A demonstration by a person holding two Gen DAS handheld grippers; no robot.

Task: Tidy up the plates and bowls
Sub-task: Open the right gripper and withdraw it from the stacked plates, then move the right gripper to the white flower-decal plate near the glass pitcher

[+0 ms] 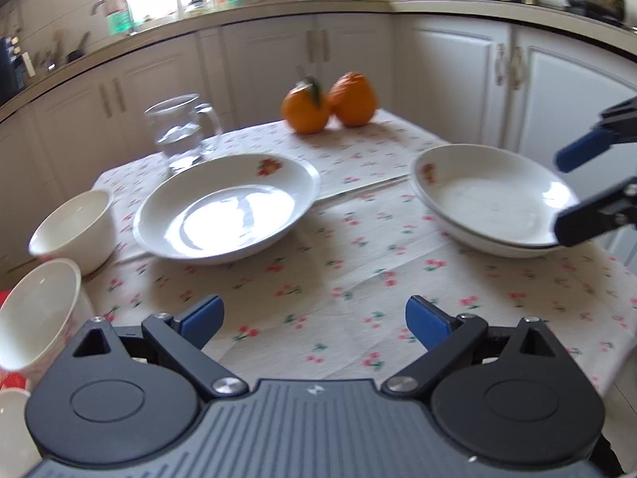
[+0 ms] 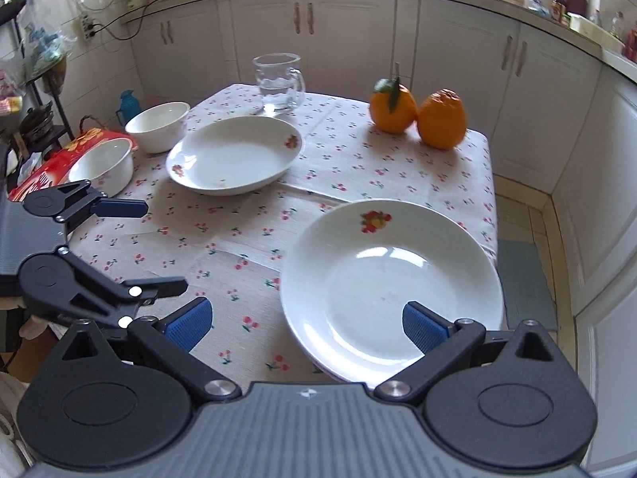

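Bench (image 2: pixel 358 167), small, under a cherry-print cloth.

Near plates (image 2: pixel 392 290): two, it seems, one nested in the other, judging by the doubled rim in the left wrist view (image 1: pixel 487 203). They sit at the bench's right edge.

Far plate (image 2: pixel 235 153): single, deep, fruit motif on the rim. It lies toward the middle left, well apart from the near plates.

Bowls: two, white, at the left edge. The farther bowl (image 2: pixel 159 125) stands just beside the far plate; the nearer bowl (image 2: pixel 103 165) sits next to a red packet (image 2: pixel 51 159).

Glass jug (image 2: pixel 278 83): a little water in it, behind the far plate.

Oranges (image 2: pixel 418 113): two, touching, at the far right corner.

Right hand-held gripper (image 2: pixel 306 322): jaws wide, nothing between them. Its right finger overlaps the near plates' rim in its own view; from the left wrist view (image 1: pixel 565 195) the lower finger seems to be at or under that rim. Actual contact cannot be told.

Left hand-held gripper (image 1: pixel 314 318): jaws wide, empty, over bare cloth at the near edge.

Relation that counts: the far plate lies ahead and left of the left hand-held gripper, which is the nearer one to it and to the bowls. The near plates lie directly in front of the right one. Probable division: right takes the pair, left the rest.
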